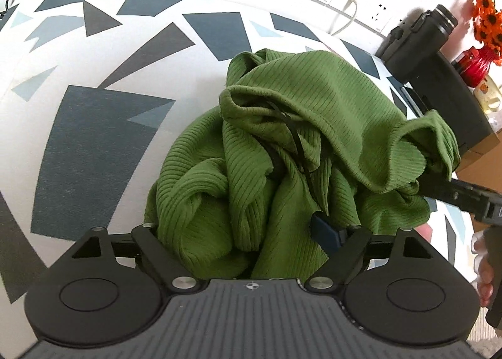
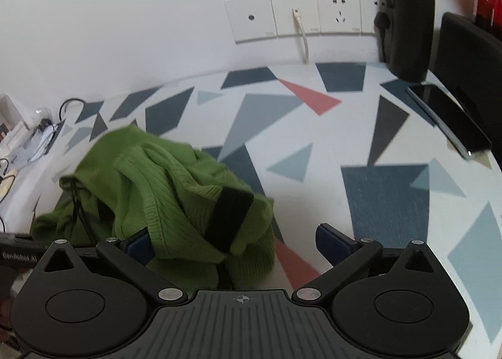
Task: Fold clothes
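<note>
The crumpled green ribbed knit garment [image 1: 282, 145] lies heaped on the geometric-patterned tablecloth [image 1: 94, 145]. Left gripper [image 1: 244, 233] and right gripper [image 2: 232, 243] spread wide, holding nothing — closing here risks pinching several layers.

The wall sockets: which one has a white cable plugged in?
The second plate from the left: a white cable hangs from it. The leftmost plate has only a small round hole.
</note>
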